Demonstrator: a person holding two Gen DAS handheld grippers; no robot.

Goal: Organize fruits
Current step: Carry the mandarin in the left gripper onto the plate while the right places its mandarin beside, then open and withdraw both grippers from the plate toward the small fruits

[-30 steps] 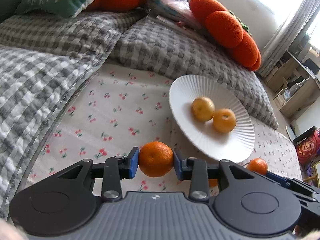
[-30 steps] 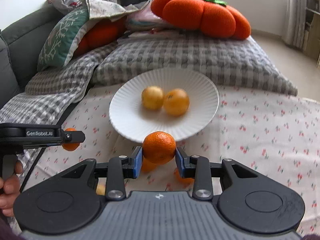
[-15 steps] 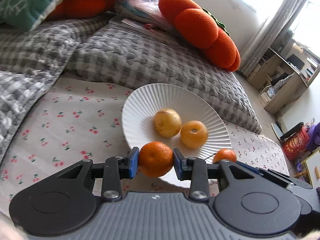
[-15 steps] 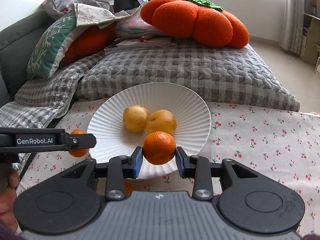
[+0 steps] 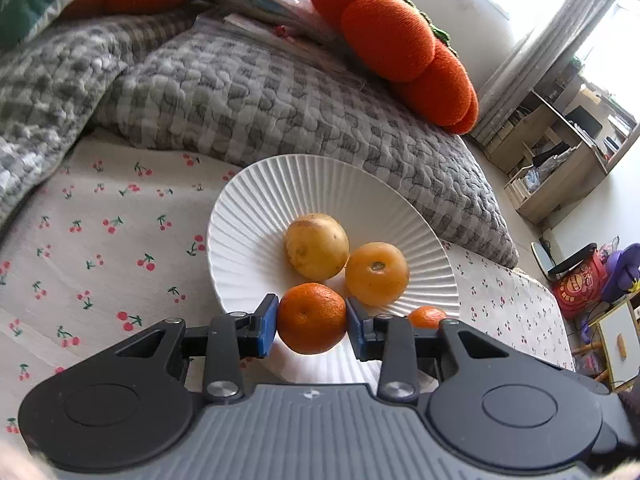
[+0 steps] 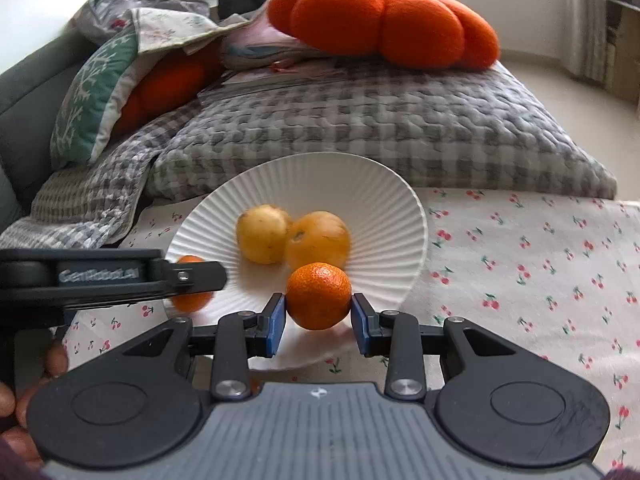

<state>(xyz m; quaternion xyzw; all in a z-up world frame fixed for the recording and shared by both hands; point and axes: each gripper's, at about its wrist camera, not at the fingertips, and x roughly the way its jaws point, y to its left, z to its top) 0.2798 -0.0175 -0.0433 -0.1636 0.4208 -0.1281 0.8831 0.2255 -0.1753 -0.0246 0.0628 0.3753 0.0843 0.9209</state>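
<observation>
Moved since earlier: both grippers have come in over the white plate (image 5: 256, 216); plate fills more of both views than a second ago, each still carrying its fruit.
Left gripper (image 5: 311, 326): narrow, blue pads clamped on an orange mandarin (image 5: 311, 318), one pad on each side.
Left mandarin position: held between the fingertips, over the near rim of the plate, just in front of the two fruits lying there.
Right gripper (image 6: 319, 316): narrow, pads pressed on a second mandarin (image 6: 319, 296).
Right mandarin position: above the near part of the plate, just in front of the pale orange fruit (image 6: 318, 240).
On plate: yellow fruit (image 5: 316, 246) and pale orange fruit side by side, touching, near the middle.
Plate location: on a cherry-print cloth (image 5: 100, 248), just in front of a grey checked quilt (image 5: 280, 100).
Left view only: shelf unit (image 5: 560, 152) and curtain at far right; right gripper's mandarin peeks out past the right finger at the plate rim.
Right view only: left gripper from the side, blurred, with its mandarin half hidden behind the finger; person's fingers (image 6: 12, 404) at lower left; green cushion (image 6: 92, 96).
Both views: orange pumpkin pillow (image 6: 384, 20) on top of the quilt.
</observation>
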